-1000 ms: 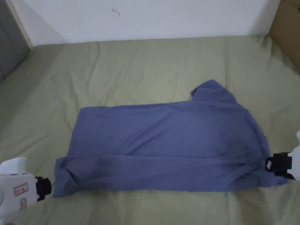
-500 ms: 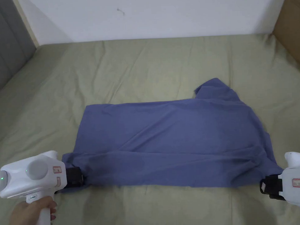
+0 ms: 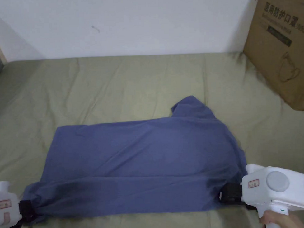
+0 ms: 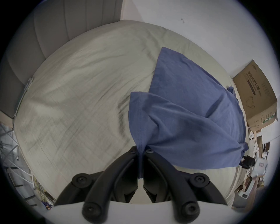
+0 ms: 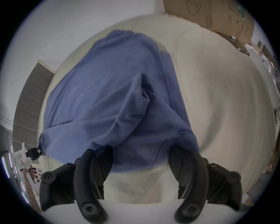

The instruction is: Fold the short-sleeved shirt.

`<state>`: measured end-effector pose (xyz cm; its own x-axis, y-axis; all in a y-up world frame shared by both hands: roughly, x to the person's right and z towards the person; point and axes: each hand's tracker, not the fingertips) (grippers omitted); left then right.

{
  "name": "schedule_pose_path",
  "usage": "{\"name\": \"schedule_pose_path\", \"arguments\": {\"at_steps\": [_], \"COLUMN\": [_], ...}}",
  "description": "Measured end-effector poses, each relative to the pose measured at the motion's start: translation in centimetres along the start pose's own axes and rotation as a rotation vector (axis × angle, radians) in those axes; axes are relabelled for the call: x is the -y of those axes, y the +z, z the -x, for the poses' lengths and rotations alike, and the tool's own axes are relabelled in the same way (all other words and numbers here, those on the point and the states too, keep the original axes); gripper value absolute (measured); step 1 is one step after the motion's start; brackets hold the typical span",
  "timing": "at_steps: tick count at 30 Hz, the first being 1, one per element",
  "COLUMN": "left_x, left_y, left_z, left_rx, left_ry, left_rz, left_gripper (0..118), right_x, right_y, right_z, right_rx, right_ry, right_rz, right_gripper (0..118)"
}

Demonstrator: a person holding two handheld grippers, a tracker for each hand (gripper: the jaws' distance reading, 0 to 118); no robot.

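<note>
Head view, nearest first: the left gripper [image 3: 22, 214] sits at about 8 o'clock and the right gripper [image 3: 227, 194] at about 4 o'clock, a hand [image 3: 281, 220] under the right one's white body. Between them the blue short-sleeved shirt [image 3: 140, 163] lies spread across the olive bed sheet [image 3: 131, 85], its near edge doubled over into a long fold running from one gripper to the other. One sleeve [image 3: 190, 106] pokes out past the far edge toward 1 o'clock. Farther off, a cardboard box [image 3: 283, 45] stands on the sheet at 2 o'clock against the white wall [image 3: 129, 23].

In the left gripper view, the left gripper [image 4: 140, 151] has its jaws clenched on the stitched hem corner of the shirt [image 4: 181, 121], both pads pressing the cloth, which fans away toward 1 o'clock; the right gripper [image 4: 246, 162] shows small at 4 o'clock by the shirt's other end, and a grey padded headboard [image 4: 60, 27] stands at 11 o'clock beyond the sheet.

In the right gripper view, the right gripper [image 5: 140, 153] has its jaws spread wide, released, with the bunched shirt [image 5: 113, 98] edge lying across the gap between them; whether either jaw touches the cloth cannot be told. The left gripper [image 5: 35, 153] shows far off at 9 o'clock, at the shirt's other corner.
</note>
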<state>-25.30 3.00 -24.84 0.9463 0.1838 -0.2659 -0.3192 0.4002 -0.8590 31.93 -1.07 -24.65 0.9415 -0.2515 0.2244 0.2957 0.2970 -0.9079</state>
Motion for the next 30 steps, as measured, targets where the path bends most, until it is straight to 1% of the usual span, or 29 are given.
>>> {"name": "schedule_pose_path", "arguments": {"at_steps": [1,2,3,5,6,7,8,11,13,15,17,19,21,23,24,26,28,30], "left_x": [-0.1,-0.3,-0.4,-0.7,-0.8,-0.7,-0.6,-0.5,-0.3,-0.1,0.4,0.7,1.3,2.4,3.2,5.0,6.7,8.1], "left_y": [0.2,0.4,0.7,0.9,1.2,1.5,1.9,3.1,3.7,4.4,4.9,5.3,5.6,6.3,6.8,7.5,7.7,7.2], "left_z": [-0.1,-0.2,-0.3,-0.1,-0.4,-0.5,-0.3,-0.4,-0.3,-0.5,-0.5,-0.4,-0.1,0.1,0.5,1.2,2.2,2.9], "left_rx": [0.004,0.004,0.005,0.012,0.008,0.008,0.008,0.017,0.014,0.01,-0.007,-0.005,-0.007,-0.027,-0.03,-0.061,-0.048,-0.042], "left_ry": [-0.005,-0.008,-0.012,-0.026,-0.037,-0.052,-0.055,-0.078,-0.106,-0.128,-0.152,-0.169,-0.174,-0.188,-0.223,-0.249,-0.243,-0.241], "left_rz": [-0.002,-0.006,-0.007,-0.013,-0.012,-0.018,-0.026,-0.045,-0.045,-0.053,-0.06,-0.064,-0.06,-0.053,-0.056,-0.028,-0.014,0.006], "left_gripper": [3,3,3,3,3,3,3,3,3,3,3,3,3,3,3,3,3,3], "right_x": [0.2,0.2,0.3,0.0,0.0,-0.1,-0.1,0.2,0.3,0.7,1.0,2.1,3.1,5.0,6.1,8.5,10.7,12.3], "right_y": [0.2,0.6,1.2,1.4,1.6,1.8,2.1,3.3,4.4,5.4,6.2,7.0,7.4,8.3,8.7,9.4,9.4,8.7], "right_z": [0.4,0.4,0.6,0.5,0.5,0.3,0.3,-0.1,-0.6,-0.9,-1.0,-0.3,-0.7,-0.9,-1.2,-1.8,-2.5,-3.3], "right_rx": [0.033,0.071,0.068,0.053,-0.003,0.003,0.003,-0.031,-0.073,-0.076,-0.078,-0.064,-0.072,-0.108,-0.104,-0.114,-0.11,-0.111], "right_ry": [0.007,-0.009,-0.006,-0.009,-0.018,-0.038,-0.039,-0.022,-0.024,-0.025,0.008,0.047,0.027,-0.002,0.001,-0.005,-0.042,-0.052], "right_rz": [-0.011,-0.03,-0.055,-0.045,-0.017,-0.024,-0.03,-0.049,-0.053,-0.061,-0.067,-0.063,-0.067,-0.066,-0.058,-0.049,-0.011,-0.004], "right_gripper": [71,54,36,17,13,13,12,10,10,10,10,10,10,10,10,10,10,10]}}
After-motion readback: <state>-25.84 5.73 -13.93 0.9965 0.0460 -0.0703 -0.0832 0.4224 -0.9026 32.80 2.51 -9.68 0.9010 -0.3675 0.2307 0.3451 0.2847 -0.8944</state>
